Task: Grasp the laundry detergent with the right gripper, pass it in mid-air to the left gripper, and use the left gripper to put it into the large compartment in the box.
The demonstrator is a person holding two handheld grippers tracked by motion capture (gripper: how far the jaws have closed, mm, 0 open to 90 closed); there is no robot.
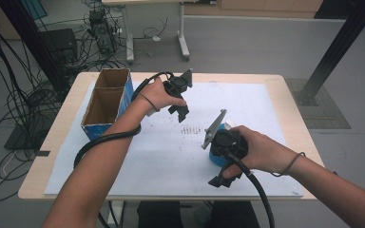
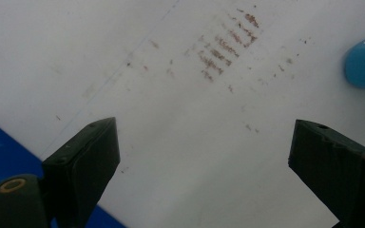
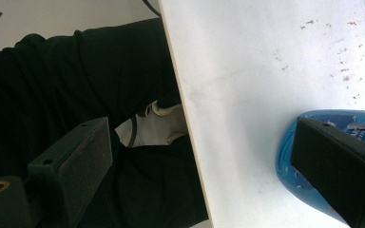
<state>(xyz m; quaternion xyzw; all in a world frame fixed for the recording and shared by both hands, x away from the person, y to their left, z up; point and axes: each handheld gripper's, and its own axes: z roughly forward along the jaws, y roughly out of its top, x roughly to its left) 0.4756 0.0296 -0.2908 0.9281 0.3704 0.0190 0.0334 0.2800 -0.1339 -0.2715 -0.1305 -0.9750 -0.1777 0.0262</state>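
Note:
My left gripper (image 1: 180, 113) hangs over the back middle of the white sheet (image 1: 161, 156), just right of the cardboard box. In the left gripper view its jaws (image 2: 204, 130) stand wide apart, with bare sheet and brown marks (image 2: 225, 45) beneath them. My right gripper (image 1: 221, 181) is near the front edge, open, and a blue round object (image 1: 215, 156) lies under the hand. In the right gripper view (image 3: 200, 126) one jaw hangs past the table edge over dark clothing. The other jaw overlaps the blue object (image 3: 290, 156), and nothing sits between the pads.
An open cardboard box with blue sides (image 1: 105, 102) stands at the back left of the table (image 1: 292, 102); its blue wall (image 2: 0, 142) shows beside the left jaw. Cables trail from both grippers. A desk, cables and equipment stand on the floor beyond.

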